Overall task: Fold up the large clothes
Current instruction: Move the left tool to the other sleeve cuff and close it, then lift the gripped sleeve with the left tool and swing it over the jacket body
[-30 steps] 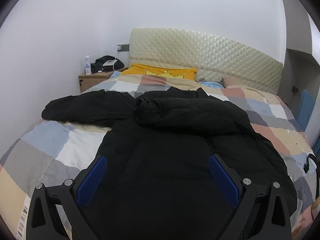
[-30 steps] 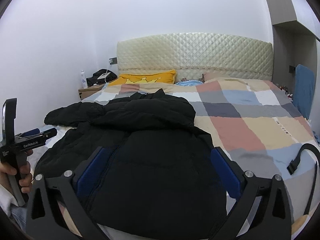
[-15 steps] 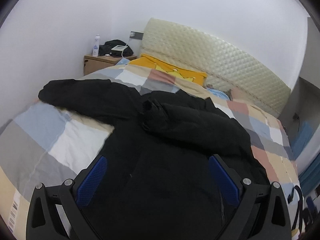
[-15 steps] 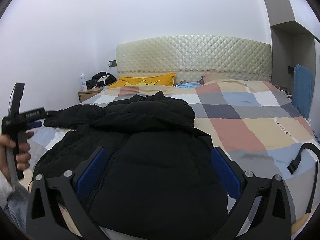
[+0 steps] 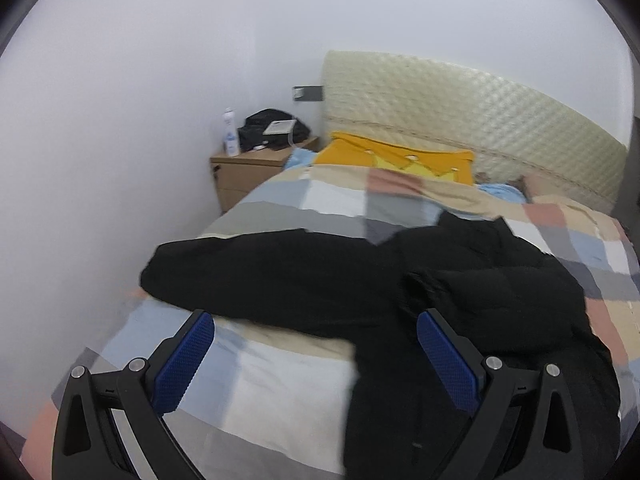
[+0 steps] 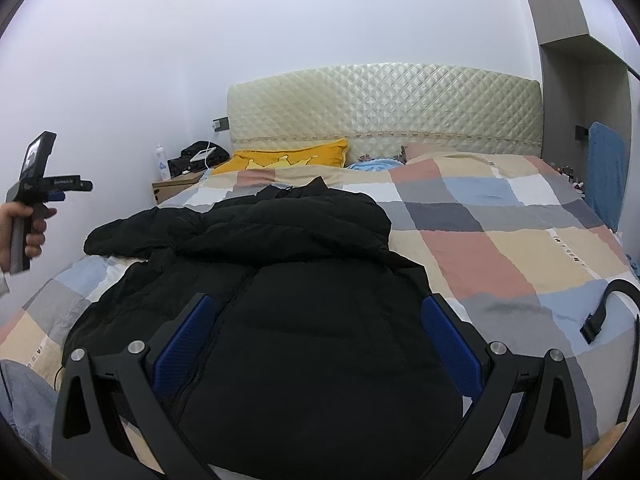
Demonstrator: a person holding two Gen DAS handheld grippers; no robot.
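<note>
Lying on the bed: a black padded jacket (image 6: 280, 280), spread front-up across the checked quilt (image 6: 500, 240), hem toward the camera, collar toward the headboard (image 6: 384, 100).
Jacket sleeves: one sleeve (image 5: 260, 272) stretches out flat toward 9 o'clock; the other (image 6: 288, 220) is folded across the chest.
Jacket zipper: runs down the front, closed as far as can be seen in the right wrist view.
Left hand-held gripper (image 5: 316, 356): jaws spread wide, blue pads (image 5: 184, 360) holding nothing; it hovers over the quilt and the jacket's edge, pointing toward the outstretched sleeve. In the right wrist view it shows at 9 o'clock, held up in the person's left hand (image 6: 28, 232), clear of the bed.
Right hand-held gripper (image 6: 318, 344): jaws spread wide, nothing between the pads, poised above the jacket's lower front.
Pillow (image 5: 396, 156): yellow, at 12 o'clock against the headboard.
Nightstand (image 5: 248, 172): at 10 o'clock beside the bed, carrying a white bottle (image 5: 229, 136) and a dark bag (image 5: 272, 130).
Black strap (image 6: 608, 304): lies on the quilt at 3 o'clock, well apart from the jacket.
Blue cloth (image 6: 606, 172): hangs at the bed's far right.
</note>
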